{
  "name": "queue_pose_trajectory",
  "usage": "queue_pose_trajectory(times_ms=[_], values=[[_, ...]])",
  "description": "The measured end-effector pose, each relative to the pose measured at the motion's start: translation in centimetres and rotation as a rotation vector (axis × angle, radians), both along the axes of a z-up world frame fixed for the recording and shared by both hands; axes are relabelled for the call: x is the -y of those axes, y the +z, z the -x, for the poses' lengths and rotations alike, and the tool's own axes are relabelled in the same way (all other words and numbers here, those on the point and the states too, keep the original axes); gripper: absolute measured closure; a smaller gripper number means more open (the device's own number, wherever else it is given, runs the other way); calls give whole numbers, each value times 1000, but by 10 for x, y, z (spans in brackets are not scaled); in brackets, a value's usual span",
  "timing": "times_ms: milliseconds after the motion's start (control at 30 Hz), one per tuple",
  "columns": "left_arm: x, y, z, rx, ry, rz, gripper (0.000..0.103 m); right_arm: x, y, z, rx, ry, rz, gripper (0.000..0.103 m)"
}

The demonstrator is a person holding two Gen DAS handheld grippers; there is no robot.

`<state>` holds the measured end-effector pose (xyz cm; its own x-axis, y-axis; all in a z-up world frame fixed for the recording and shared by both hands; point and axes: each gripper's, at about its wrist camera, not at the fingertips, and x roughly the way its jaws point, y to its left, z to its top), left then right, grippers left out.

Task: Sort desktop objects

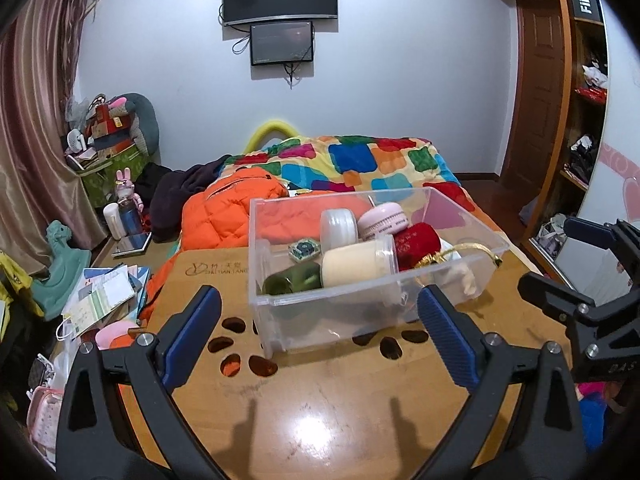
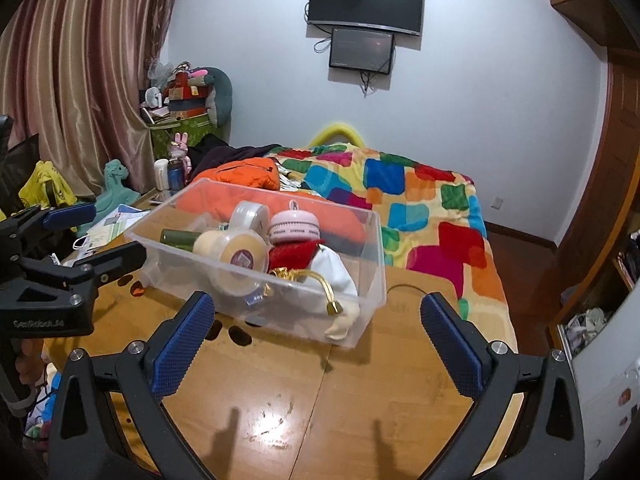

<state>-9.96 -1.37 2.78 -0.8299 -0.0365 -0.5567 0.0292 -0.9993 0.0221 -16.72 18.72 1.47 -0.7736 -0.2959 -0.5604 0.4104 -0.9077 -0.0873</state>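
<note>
Right wrist: clear bin [image 2: 360, 256] sits near the table's [image 2: 360, 392] far edge.

quilt [image 1: 360, 160]: was patched red, blue, green, yellow
jacket [image 1: 224, 216]: was orange
bin [image 1: 280, 312]: was clear
pouch [image 1: 418, 246]: was red
worktop [image 1: 320, 400]: was tan

Each gripper was a black plastic frame with 2 long fingers tipped by blue, finely ribbed pads. On the left gripper [image 1: 320, 320], silver screw heads sat at the finger pivots, and triangular cut-outs lightened the arms. The right gripper [image 2: 316, 326] matched it: black arms, blue pads [image 2: 180, 344], round silver screws. Pale lettering, too blurred to read fully, marked the left gripper's black side.
</note>
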Motion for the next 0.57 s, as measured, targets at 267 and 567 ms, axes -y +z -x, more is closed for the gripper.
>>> queue_pose_trajectory(times_ms=[267, 567], values=[[-3, -10, -13, 0, 7, -28, 3, -4, -5, -15, -7, -4, 12, 0], [-5, -15, -23, -7, 17, -54, 3, -8, -19, -30, 7, -11, 14, 0]])
